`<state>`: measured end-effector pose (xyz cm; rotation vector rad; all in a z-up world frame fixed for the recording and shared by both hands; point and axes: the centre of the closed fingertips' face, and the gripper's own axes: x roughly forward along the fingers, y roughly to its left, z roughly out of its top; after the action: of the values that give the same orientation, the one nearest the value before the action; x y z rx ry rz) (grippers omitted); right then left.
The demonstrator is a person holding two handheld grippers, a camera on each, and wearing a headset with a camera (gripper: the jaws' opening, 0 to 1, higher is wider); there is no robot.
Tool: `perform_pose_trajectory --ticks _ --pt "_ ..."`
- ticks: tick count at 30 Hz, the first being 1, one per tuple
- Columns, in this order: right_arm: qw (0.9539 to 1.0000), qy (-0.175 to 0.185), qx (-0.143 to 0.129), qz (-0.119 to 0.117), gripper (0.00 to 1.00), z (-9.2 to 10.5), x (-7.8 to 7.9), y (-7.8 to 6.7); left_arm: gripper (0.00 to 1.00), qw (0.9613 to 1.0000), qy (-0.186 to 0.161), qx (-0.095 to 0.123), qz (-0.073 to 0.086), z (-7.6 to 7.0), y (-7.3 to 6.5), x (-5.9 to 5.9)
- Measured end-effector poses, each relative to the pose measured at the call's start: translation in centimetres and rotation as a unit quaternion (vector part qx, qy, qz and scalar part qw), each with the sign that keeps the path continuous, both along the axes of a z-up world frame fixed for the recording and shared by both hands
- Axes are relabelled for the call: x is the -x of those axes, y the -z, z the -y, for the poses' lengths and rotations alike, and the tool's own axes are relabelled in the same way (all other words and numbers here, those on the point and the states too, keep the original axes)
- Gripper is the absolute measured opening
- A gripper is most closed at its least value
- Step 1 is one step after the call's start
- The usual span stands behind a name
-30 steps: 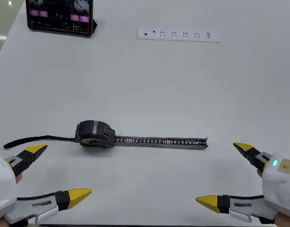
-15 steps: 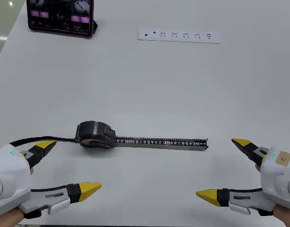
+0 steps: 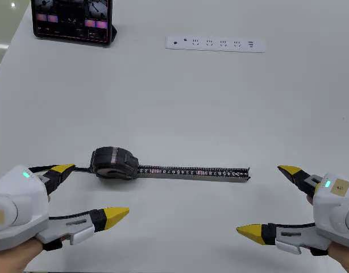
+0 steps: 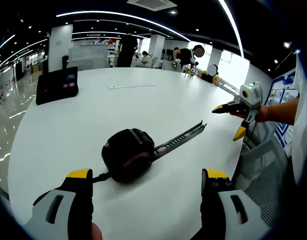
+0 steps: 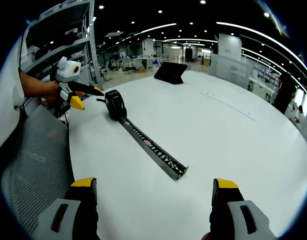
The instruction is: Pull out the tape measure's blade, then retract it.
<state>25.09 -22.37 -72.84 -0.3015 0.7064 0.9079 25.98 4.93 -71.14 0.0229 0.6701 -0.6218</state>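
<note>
You're at a broad white table [image 3: 231, 114] with a rounded edge. In the upper left of the head view a dark tablet screen [image 3: 72, 20] stands propped, its pink tiles lit. At top centre a white power strip [image 3: 215, 42] lies flat.

Left gripper view: the ceiling is dark, with long curved light strips [image 4: 108, 12]. A white pillar [image 4: 61, 42] stands upper left, and glossy floor [image 4: 6, 120] shows at the left edge. Bright windows [image 4: 228, 64] sit right of centre.

Right gripper view: metal shelving [image 5: 53, 25] upper left, grey mesh surface [image 5: 28, 167] lower left.

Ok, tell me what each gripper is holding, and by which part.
Nothing is held: left gripper and right gripper are open, neither closed on the tape measure.
</note>
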Motion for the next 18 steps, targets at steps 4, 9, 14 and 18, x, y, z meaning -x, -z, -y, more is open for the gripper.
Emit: perform_pose_trajectory --ticks 4,9,14,18 --pt "1.0 0.0 0.0 0.001 0.94 0.0 -0.2 0.0 0.87 1.0 -0.003 0.003 -0.002 0.2 0.1 -0.4" --pt "1.0 -0.002 0.001 0.0 0.94 0.1 -0.5 0.0 0.86 1.0 -0.003 0.006 -0.004 0.6 0.5 -0.8" --pt "1.0 -0.003 0.001 0.001 0.94 0.1 -0.7 0.0 0.86 0.9998 -0.013 0.011 -0.007 0.9 0.7 -1.4" --pt "1.0 -0.003 0.001 0.002 0.94 0.0 -0.9 0.0 0.86 0.9995 -0.021 0.02 -0.01 1.2 0.8 -1.8"
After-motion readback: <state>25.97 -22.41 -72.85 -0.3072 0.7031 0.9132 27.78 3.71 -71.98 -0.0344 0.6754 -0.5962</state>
